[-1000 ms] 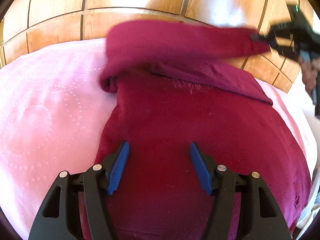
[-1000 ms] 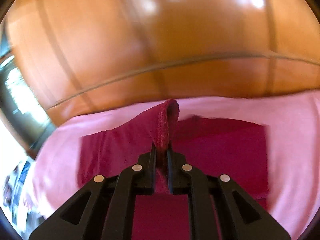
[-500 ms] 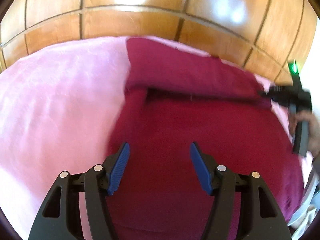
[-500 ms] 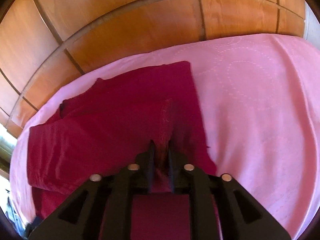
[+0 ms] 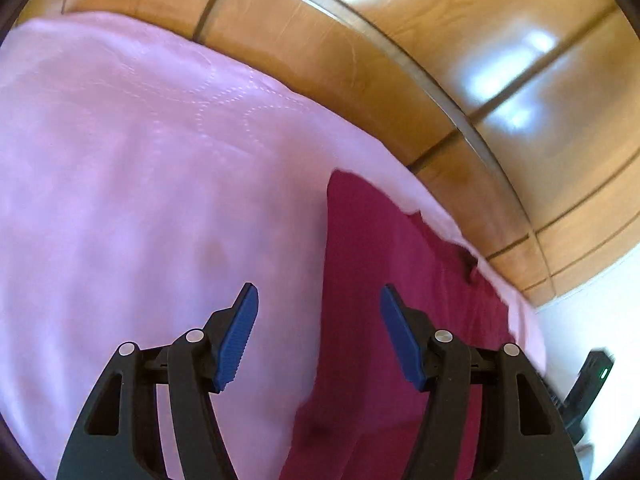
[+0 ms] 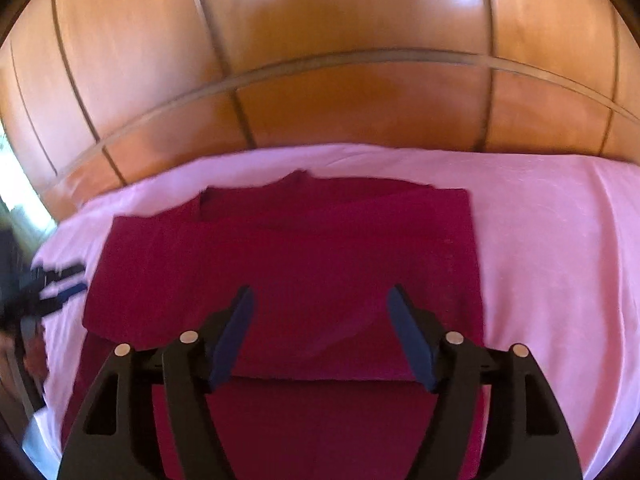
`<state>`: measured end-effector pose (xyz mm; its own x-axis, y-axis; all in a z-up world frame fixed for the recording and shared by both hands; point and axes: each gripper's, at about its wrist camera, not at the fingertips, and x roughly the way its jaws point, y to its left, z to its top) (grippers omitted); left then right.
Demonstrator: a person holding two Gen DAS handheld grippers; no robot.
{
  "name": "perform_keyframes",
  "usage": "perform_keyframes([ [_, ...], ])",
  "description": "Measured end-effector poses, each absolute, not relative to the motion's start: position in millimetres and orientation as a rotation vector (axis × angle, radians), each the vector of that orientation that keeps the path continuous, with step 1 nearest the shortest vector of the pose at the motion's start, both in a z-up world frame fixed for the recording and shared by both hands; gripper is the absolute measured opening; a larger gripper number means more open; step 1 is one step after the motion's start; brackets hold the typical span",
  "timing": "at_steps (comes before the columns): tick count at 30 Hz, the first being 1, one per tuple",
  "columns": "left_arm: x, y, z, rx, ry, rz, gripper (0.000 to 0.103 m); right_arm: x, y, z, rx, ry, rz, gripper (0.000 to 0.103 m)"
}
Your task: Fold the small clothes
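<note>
A dark red garment lies folded on the pink bedsheet, a folded layer lying across its upper part. My right gripper hovers over the garment's near half, its jaws opening, with nothing between its blue pads. In the left wrist view the garment fills the lower right, its straight left edge running down the middle. My left gripper hangs above that edge, one finger over the sheet and one over the cloth. Its jaws are opening slightly and hold nothing.
A glossy wooden headboard rises behind the bed, also in the left wrist view. The left gripper shows at the right wrist view's left edge, with a hand below it. The right gripper's black body sits at the lower right.
The right gripper laid the folded flap down on the garment and opened off it. The left gripper swung left from over the garment's middle to its left edge and rolled.
</note>
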<state>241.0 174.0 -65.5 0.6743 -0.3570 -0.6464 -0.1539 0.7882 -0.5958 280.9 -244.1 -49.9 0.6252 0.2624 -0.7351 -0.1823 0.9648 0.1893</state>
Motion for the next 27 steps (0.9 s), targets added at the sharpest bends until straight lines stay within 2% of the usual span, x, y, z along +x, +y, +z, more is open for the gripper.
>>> perform_keyframes([
  [6, 287.7, 173.0, -80.5, -0.773, 0.879, -0.237, 0.067, 285.8, -244.1, -65.3, 0.116, 0.881, 0.266, 0.074],
  [8, 299.4, 164.1, -77.8, -0.713, 0.889, -0.240, 0.018, 289.3, -242.6, -69.2, 0.106, 0.886, 0.252, 0.075],
  [10, 296.5, 149.1, -59.1, -0.591, 0.833, -0.221, 0.013, 289.4, -242.9, -73.0, 0.088, 0.886, 0.233, 0.076],
  [13, 290.0, 116.5, -40.4, -0.297, 0.802, -0.119, 0.013, 291.5, -239.8, -97.0, 0.047, 0.915, 0.194, 0.079],
  [15, 299.9, 100.8, -62.0, -0.126, 0.881, -0.018, 0.015, 290.2, -233.7, -99.8, 0.012, 0.898, 0.192, 0.084],
  [16, 304.5, 98.7, -74.3, -0.100, 0.911, 0.018, 0.027, 290.2, -229.6, -100.1, -0.011, 0.895, 0.182, 0.086],
  [17, 304.0, 98.2, -73.3, -0.089, 0.897, 0.057, 0.048, 290.0, -229.2, -100.8, -0.016, 0.895, 0.178, 0.086],
  [18, 302.4, 98.1, -69.3, -0.078, 0.889, 0.121, 0.058, 289.5, -229.4, -101.7, -0.018, 0.892, 0.175, 0.087],
  [19, 299.1, 99.5, -62.8, -0.090, 0.875, 0.176, 0.065, 289.5, -231.0, -102.2, -0.009, 0.890, 0.178, 0.087],
  [22, 263.0, 98.8, -34.1, -0.179, 0.743, 0.175, 0.064, 289.9, -234.3, -103.9, 0.008, 0.888, 0.185, 0.088],
  [24, 244.5, 83.7, -33.2, -0.159, 0.743, 0.101, 0.056, 290.1, -233.6, -103.9, 0.004, 0.886, 0.185, 0.089],
  [27, 225.5, 47.3, -52.7, -0.053, 0.781, 0.010, 0.055, 292.3, -232.1, -104.9, 0.005, 0.885, 0.187, 0.090],
])
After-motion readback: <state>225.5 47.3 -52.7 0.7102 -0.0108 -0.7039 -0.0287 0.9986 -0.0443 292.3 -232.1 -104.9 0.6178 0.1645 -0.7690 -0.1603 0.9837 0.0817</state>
